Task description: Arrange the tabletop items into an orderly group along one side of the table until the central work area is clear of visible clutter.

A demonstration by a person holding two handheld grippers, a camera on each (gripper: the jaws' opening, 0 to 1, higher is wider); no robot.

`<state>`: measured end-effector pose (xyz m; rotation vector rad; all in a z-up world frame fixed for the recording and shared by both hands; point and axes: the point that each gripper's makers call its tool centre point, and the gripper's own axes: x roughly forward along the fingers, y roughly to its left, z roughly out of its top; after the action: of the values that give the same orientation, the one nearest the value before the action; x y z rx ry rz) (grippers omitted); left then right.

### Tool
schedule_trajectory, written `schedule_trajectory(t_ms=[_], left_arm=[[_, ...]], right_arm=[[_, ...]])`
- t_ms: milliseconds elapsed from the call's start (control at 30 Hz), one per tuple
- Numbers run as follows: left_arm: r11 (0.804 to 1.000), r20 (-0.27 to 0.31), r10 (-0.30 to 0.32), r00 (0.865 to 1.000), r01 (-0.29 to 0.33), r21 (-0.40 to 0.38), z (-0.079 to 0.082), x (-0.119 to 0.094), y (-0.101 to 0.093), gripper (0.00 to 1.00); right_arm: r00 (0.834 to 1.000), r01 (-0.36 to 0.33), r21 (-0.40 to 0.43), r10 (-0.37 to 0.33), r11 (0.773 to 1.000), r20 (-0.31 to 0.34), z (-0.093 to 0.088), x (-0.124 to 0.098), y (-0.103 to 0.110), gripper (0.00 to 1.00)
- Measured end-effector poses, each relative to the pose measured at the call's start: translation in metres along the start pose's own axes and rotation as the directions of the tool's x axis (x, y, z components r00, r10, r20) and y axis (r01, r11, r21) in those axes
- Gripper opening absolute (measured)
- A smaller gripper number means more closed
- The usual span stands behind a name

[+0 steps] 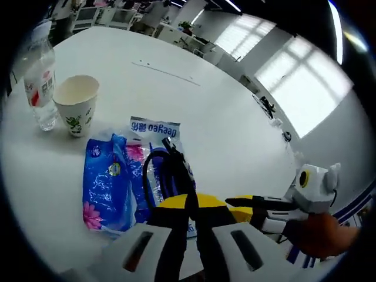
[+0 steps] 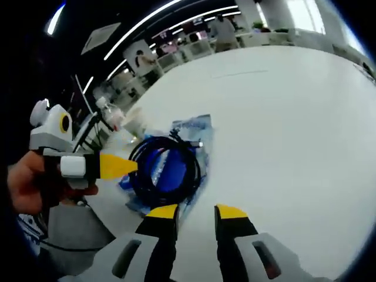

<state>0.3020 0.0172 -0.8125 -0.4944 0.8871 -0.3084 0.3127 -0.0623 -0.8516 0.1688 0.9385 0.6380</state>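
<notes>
A coiled black cable [image 1: 147, 170] lies on a blue tissue packet [image 1: 108, 182] on the white table [image 1: 235, 117]. My left gripper [image 1: 192, 202] has its yellow-tipped jaws close together on the near side of the coil, shut on the cable. In the right gripper view the cable [image 2: 197, 167] rings the blue packet [image 2: 191, 126], and the left gripper [image 2: 126, 166] reaches its left edge, held by a hand. My right gripper [image 2: 195, 212] stands open just short of the coil with nothing between its jaws; it also shows beside the left one [image 1: 258, 204].
A paper cup [image 1: 76, 103] with a green print and a clear water bottle [image 1: 38, 76] stand together at the far left of the table. The bottle [image 2: 108, 114] sits beyond the packet. Bare tabletop stretches beyond and to the right.
</notes>
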Motion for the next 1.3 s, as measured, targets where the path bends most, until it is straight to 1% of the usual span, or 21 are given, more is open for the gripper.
schedule_trajectory(t_ms=[100, 233, 267, 333, 467, 533, 600, 700, 800, 900, 967, 1067, 1133, 1200, 1300], left_arm=[[1.0, -0.007, -0.001, 1.0, 0.001, 0.0, -0.003, -0.003, -0.003, 0.0], [0.998, -0.028, 0.006, 1.0, -0.005, 0.061, -0.009, -0.004, -0.007, 0.0], [0.997, -0.032, 0.009, 0.999, -0.007, 0.077, -0.011, -0.01, -0.012, 0.0], [0.995, -0.044, 0.017, 0.999, -0.012, 0.095, -0.014, -0.012, -0.014, 0.0], [0.991, -0.06, 0.043, 0.997, -0.036, 0.126, -0.017, -0.018, -0.012, 0.0], [0.988, -0.069, 0.056, 0.996, -0.045, 0.148, -0.02, -0.021, -0.013, 0.01], [0.981, -0.077, 0.076, 0.994, -0.061, 0.182, -0.022, -0.022, -0.008, 0.01], [0.974, -0.086, 0.098, 0.992, -0.078, 0.211, -0.026, -0.023, -0.004, 0.03], [0.971, -0.09, 0.115, 0.989, -0.093, 0.219, -0.026, -0.022, 0.006, 0.03], [0.969, -0.094, 0.123, 0.988, -0.099, 0.226, -0.027, -0.022, 0.008, 0.04], [0.966, -0.096, 0.132, 0.987, -0.107, 0.234, -0.025, -0.021, 0.01, 0.04], [0.964, -0.099, 0.15, 0.984, -0.123, 0.236, -0.027, -0.017, 0.016, 0.07], [0.963, -0.1, 0.162, 0.982, -0.136, 0.231, -0.025, -0.014, 0.022, 0.1], [0.966, -0.102, 0.171, 0.98, -0.146, 0.215, -0.027, -0.009, 0.028, 0.13], [0.972, -0.101, 0.17, 0.98, -0.15, 0.183, -0.028, -0.006, 0.03, 0.16]], right_arm=[[1.0, -0.016, -0.004, 0.016, 1.0, -0.008, 0.001, 0.014, 0.001, 0.23], [1.0, -0.026, -0.014, 0.026, 1.0, -0.01, 0.004, 0.022, 0.004, 0.23], [1.0, -0.028, -0.014, 0.027, 1.0, -0.009, 0.003, 0.025, 0.004, 0.23], [0.999, -0.035, -0.012, 0.035, 0.999, -0.015, 0.0, 0.031, 0.003, 0.23], [0.999, -0.043, -0.01, 0.043, 0.999, -0.011, -0.002, 0.035, 0.004, 0.24], [0.999, -0.047, -0.023, 0.047, 0.999, 0.009, -0.001, 0.036, 0.005, 0.23], [0.998, -0.053, -0.027, 0.053, 0.998, 0.027, 0.001, 0.036, 0.007, 0.22], [0.998, -0.065, -0.031, 0.066, 0.997, 0.023, 0.003, 0.041, 0.01, 0.22], [0.998, -0.064, -0.049, 0.064, 0.997, 0.002, 0.0, 0.04, 0.011, 0.24], [0.998, -0.062, -0.055, 0.061, 0.997, -0.006, -0.001, 0.04, 0.01, 0.24], [0.998, -0.053, -0.069, 0.052, 0.996, -0.019, -0.003, 0.039, 0.009, 0.22], [0.999, -0.049, -0.065, 0.047, 0.997, -0.026, -0.005, 0.04, 0.007, 0.22], [0.999, -0.048, -0.055, 0.047, 0.997, -0.024, -0.005, 0.04, 0.006, 0.21], [0.999, -0.046, -0.054, 0.044, 0.998, -0.025, -0.006, 0.039, 0.006, 0.21], [0.999, -0.044, -0.044, 0.043, 0.998, -0.023, -0.005, 0.041, 0.004, 0.2]])
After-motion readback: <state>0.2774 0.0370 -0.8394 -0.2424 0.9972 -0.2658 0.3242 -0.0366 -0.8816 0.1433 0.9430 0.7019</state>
